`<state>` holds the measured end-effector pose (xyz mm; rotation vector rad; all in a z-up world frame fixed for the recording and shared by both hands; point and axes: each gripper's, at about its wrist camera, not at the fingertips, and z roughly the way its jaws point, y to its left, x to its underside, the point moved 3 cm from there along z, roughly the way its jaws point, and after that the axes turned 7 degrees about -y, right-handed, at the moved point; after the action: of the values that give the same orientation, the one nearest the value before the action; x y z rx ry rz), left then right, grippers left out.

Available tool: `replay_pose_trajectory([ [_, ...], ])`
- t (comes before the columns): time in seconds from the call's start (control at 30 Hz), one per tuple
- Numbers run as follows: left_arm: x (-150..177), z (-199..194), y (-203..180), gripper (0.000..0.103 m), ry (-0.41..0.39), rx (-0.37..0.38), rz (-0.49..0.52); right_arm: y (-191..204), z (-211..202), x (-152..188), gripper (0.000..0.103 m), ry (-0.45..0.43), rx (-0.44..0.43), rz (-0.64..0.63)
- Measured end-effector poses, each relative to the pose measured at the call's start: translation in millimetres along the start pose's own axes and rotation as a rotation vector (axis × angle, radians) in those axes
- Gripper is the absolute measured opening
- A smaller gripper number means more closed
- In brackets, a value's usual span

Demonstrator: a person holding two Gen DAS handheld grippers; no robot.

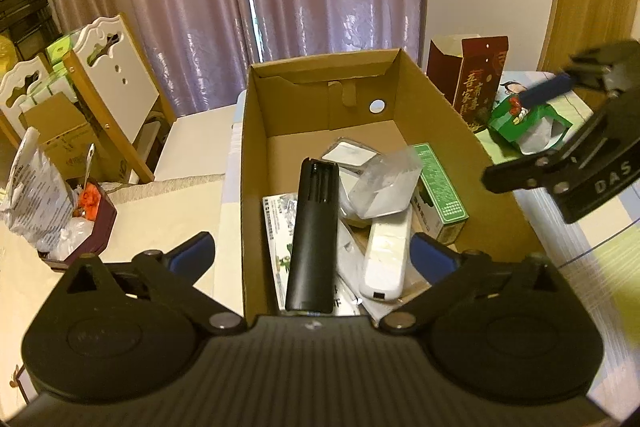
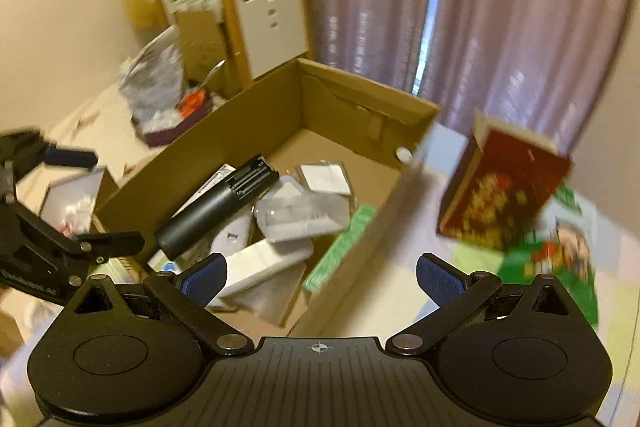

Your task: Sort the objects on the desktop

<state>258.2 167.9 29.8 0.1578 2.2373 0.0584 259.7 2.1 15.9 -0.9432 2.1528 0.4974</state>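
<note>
Cardboard box (image 1: 436, 115) at twelve o'clock, black remote (image 1: 312, 239) inside (battery cover off), left tool (image 1: 314, 253) spread apart and empty, right tool (image 2: 322, 279) likewise, red carton (image 2: 500, 187) at two o'clock.

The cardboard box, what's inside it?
Inside the cardboard box: a black remote on top, a white remote, a clear plastic case, a green box and leaflets. Whatever lies beneath them is covered.

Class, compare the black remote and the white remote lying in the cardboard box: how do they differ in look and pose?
The black remote is dark with its battery bay open; the white remote is pale and shows no open bay. The black one lies uncovered on top, while a clear plastic packet overlaps the white one's far end. Both lie lengthwise inside the cardboard box.
</note>
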Motion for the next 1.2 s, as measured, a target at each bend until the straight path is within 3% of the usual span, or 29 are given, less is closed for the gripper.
replay_pose_trajectory([
  [0.37, 17.5, -31.2, -4.5, 0.102, 0.001, -0.011, -0.046, 17.3, -51.4, 41.2, 0.103, -0.002, 0.049, 0.200],
  [0.6, 29.3, -42.9, -10.2, 0.102, 0.017, 0.020, -0.074, 21.2, -66.1, 63.1, 0.103, 0.023, 0.106, 0.234],
  [0.73, 33.5, -49.6, -19.8, 0.102, 0.030, 0.019, -0.068, 24.5, -68.4, 72.5, 0.103, 0.049, 0.093, 0.221],
  [1.2, 56.1, -101.1, -42.7, 0.102, 0.003, -0.134, -0.121, 31.6, -79.8, 87.3, 0.103, 0.062, -0.015, 0.209],
])
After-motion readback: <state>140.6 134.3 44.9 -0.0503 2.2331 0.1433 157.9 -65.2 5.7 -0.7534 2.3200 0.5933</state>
